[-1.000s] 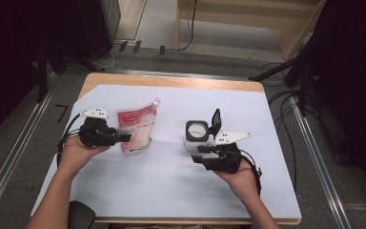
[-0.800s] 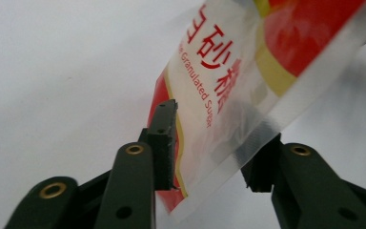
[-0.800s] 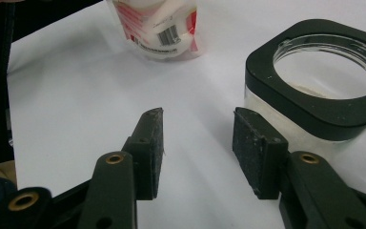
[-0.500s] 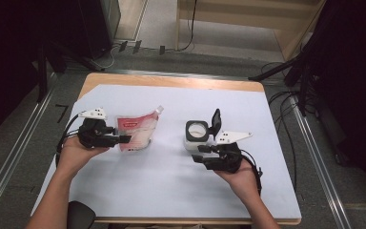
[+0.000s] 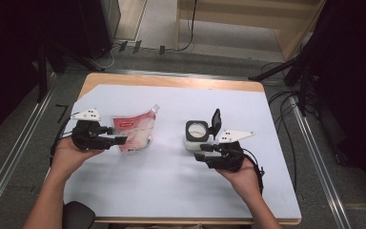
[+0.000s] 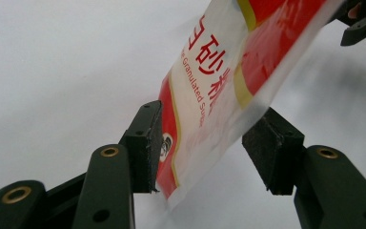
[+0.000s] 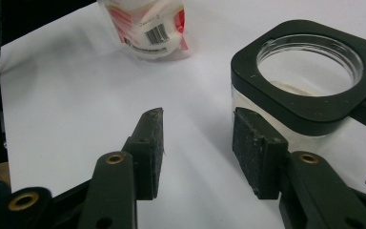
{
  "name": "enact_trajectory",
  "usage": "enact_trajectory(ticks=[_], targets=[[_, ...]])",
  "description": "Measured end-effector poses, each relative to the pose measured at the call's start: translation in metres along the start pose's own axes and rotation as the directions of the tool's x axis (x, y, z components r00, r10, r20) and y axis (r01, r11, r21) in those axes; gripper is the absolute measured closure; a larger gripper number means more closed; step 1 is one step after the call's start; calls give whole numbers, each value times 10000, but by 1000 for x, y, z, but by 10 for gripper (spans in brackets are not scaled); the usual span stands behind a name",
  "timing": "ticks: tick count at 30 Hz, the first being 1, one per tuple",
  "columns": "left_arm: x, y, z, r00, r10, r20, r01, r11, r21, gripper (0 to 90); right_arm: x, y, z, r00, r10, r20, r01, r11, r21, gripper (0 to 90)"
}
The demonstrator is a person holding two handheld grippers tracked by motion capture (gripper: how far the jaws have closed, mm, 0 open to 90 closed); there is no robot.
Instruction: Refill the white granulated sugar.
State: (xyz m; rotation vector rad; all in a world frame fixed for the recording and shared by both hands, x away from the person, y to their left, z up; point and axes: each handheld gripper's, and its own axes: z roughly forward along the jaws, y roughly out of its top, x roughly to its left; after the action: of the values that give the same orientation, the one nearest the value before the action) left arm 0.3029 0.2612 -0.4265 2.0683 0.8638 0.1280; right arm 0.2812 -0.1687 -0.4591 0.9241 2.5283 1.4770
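On the white paper-covered table (image 5: pixel 171 191), the left gripper (image 5: pixel 119 140) sits at the lower left edge of a red-and-white plastic sugar pouch (image 5: pixel 134 131) with a clipped spout corner. In the left gripper view the pouch (image 6: pixel 228 81) stands between the 2 black jaws. Its red edge lies against the inner face of the left-hand pad (image 6: pixel 147 143), while a clear gap separates the pouch from the right-hand pad (image 6: pixel 271 148). These jaws have just been opening, and they now stand about half apart with the pouch loose between them, no longer pinched from both sides. The pouch's bottom rests on the table, and its top leans away toward the table's far side.

The right gripper (image 5: pixel 202 151) lies just in front of a small clear square jar (image 5: pixel 196 135) with a black rim and a hinged black lid (image 5: pixel 215 121) standing up behind it. In the right gripper view the jaws are parted to a middling width with bare table between them. The right-hand pad (image 7: pixel 255 152) sits close against the near wall of the jar (image 7: pixel 310 90); whether it touches I cannot tell. The left-hand pad (image 7: pixel 147 143) is clear of everything. The jar's mouth is open, with a little pale material visible at the bottom. Pouch and jar stand well apart on the table, the pouch at the person's left, the jar toward the right.
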Motion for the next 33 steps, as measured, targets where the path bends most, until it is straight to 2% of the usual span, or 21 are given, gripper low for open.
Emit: enact_trajectory(ticks=[2, 5, 10, 12, 15, 19, 23, 27, 29, 33], targets=[[0, 0, -2, 9999, -114, -4, 114, 9999, 74, 498, -2, 0, -2, 10000, 13, 62, -13, 10000, -41, 545], [-1, 0, -8, 10000, -49, -45, 49, 10000, 33, 491, -5, 1, -6, 9999, 37, 141, -36, 10000, -85, 554], [3, -2, -16, 9994, -359, -5, 359, 9993, 44, 486, -10, 3, -12, 9995, 227, 242, -223, 9997, -138, 569], [4, -3, -20, 9994, -333, -119, 334, 9994, 87, 481, -13, 2, -14, 9991, 303, 287, -298, 9994, -176, 581], [6, -5, -25, 9989, -418, -223, 421, 9990, 147, 480, -17, 2, -17, 9984, 448, 336, -443, 9989, -150, 622], [10, -8, -33, 9979, -593, -248, 591, 9982, -69, 465, -20, 1, -20, 9973, 620, 383, -617, 9981, -91, 668], [15, -11, -40, 9965, -710, -444, 702, 9973, -203, 459, -24, 0, -22, 9965, 741, 375, -742, 9972, 21, 732], [18, -12, -41, 9930, -926, -739, 905, 9954, -303, 439, -27, 0, -26, 9947, 948, 389, -949, 9955, -13, 820], [19, -12, -41, 9925, -1001, -708, 983, 9947, -288, 427, -29, 0, -27, 9936, 1059, 383, -1058, 9944, -41, 846], [21, -13, -40, 9925, -934, -788, 918, 9955, -244, 422, -33, 0, -29, 9915, 1194, 509, -1197, 9928, 23, 900]])
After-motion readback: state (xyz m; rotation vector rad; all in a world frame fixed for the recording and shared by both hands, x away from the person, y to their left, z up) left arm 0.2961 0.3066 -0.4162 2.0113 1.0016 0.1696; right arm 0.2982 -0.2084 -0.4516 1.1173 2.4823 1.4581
